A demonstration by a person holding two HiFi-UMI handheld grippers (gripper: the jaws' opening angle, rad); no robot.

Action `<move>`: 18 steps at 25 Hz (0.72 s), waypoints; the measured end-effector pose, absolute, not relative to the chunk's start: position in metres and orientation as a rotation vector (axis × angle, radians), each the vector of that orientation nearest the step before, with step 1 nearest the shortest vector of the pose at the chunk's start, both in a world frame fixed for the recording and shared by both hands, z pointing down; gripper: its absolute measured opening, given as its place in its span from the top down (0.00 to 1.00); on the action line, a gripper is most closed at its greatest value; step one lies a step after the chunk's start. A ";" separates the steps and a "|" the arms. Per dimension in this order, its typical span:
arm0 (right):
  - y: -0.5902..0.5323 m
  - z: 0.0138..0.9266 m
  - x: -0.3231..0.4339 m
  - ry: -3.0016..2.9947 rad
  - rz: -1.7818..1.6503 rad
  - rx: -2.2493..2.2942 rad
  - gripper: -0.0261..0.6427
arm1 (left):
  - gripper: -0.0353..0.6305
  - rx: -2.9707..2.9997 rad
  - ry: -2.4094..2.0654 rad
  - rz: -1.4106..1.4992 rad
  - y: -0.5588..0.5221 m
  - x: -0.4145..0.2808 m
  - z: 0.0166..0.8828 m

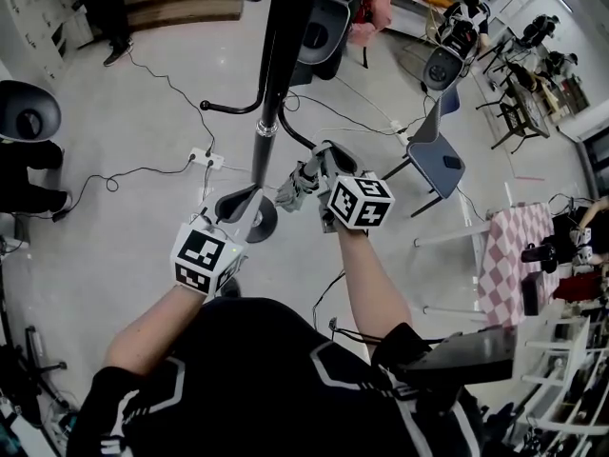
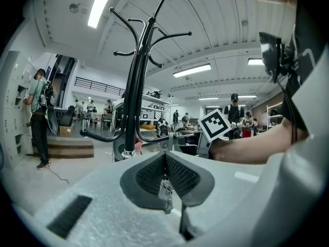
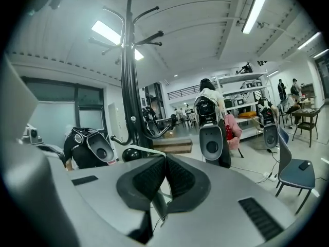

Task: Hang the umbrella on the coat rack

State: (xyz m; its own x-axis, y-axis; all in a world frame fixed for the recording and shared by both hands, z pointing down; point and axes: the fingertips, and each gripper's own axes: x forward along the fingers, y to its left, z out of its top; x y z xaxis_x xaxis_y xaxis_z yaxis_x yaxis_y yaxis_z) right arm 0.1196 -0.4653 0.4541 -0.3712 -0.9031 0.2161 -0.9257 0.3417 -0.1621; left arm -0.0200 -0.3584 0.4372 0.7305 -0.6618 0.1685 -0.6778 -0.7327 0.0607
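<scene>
Umbrella point(image 1: 293, 190): small folded bundle of grey patterned fabric, low beside the coat rack point(image 1: 281, 55) pole, between both grippers. Left gripper point(image 2: 165, 157) fingers are closed on a scrap of its fabric. Right gripper point(image 3: 165, 158) fingers pinch its pale strap point(image 3: 142, 150). I would lift that strap over a hook point(image 1: 228, 110) before letting go. Most of the umbrella is hidden from me.

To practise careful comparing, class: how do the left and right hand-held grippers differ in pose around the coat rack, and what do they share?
The left hand-held gripper sits to the left of the coat rack pole; the right hand-held gripper sits to its right. The left one is close to the person; the right one is held further out. Both point at the rack with jaws shut.
</scene>
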 end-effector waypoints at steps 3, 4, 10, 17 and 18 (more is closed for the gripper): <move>-0.469 0.450 0.118 -2.516 0.376 1.685 0.95 | 0.93 2.814 -1.083 0.204 -0.359 -0.020 0.439; -0.471 0.450 0.117 -2.514 0.370 1.673 0.95 | 0.93 2.813 -1.082 0.203 -0.360 -0.020 0.439; -0.476 0.449 0.118 -2.518 0.338 1.620 0.95 | 0.93 2.806 -1.084 0.201 -0.363 -0.021 0.442; -0.487 0.444 0.113 -2.501 0.278 1.509 0.95 | 0.93 2.801 -1.084 0.196 -0.366 -0.022 0.443; -0.488 0.446 0.113 -2.499 0.279 1.497 0.95 | 0.93 2.800 -1.085 0.196 -0.366 -0.022 0.443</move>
